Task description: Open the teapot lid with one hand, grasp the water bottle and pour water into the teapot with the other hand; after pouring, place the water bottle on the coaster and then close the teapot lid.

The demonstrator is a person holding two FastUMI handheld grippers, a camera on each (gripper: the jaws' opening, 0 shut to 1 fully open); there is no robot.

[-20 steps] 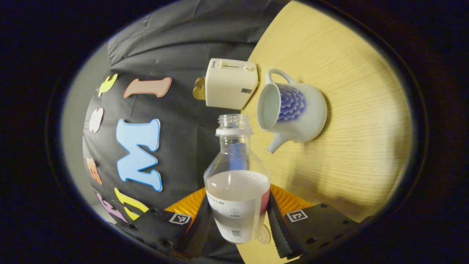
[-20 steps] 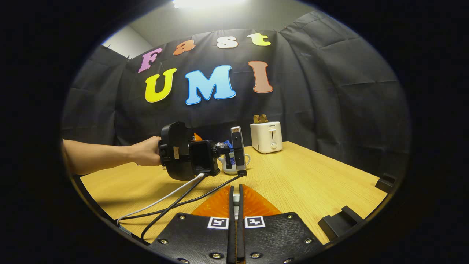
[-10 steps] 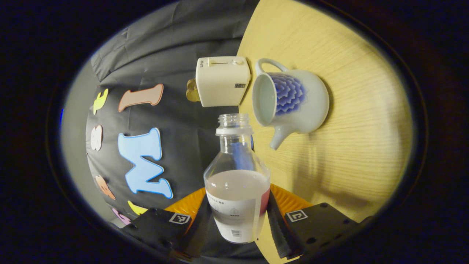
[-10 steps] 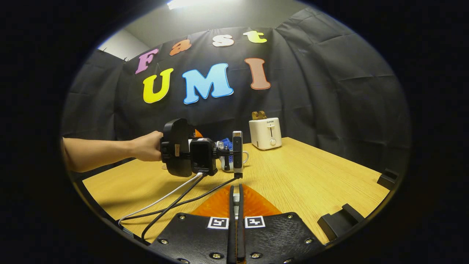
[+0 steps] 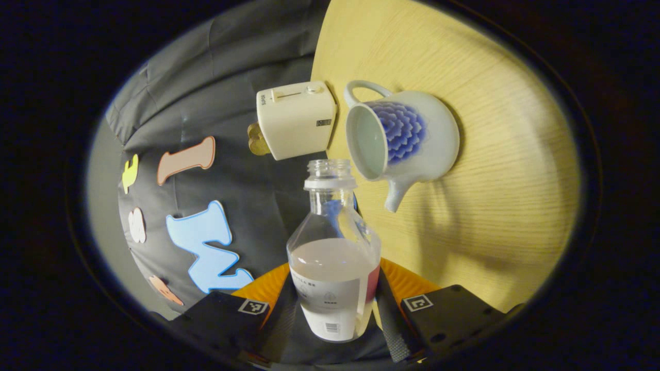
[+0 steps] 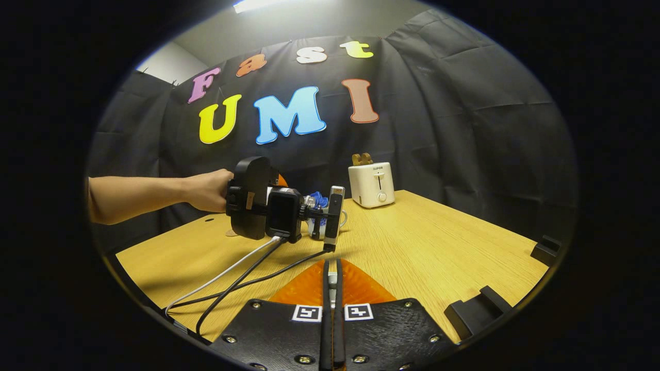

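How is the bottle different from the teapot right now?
The water bottle is clear plastic, part full of water; the teapot is glazed white with a blue flower pattern, and no water is visible inside. The bottle is held off the table by the left tongs; the teapot sits on the table. Both are uncovered.

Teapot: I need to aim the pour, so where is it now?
In the left gripper view the teapot stands lidless on the table, beside the toaster, its mouth just beyond the neck of the bottle.
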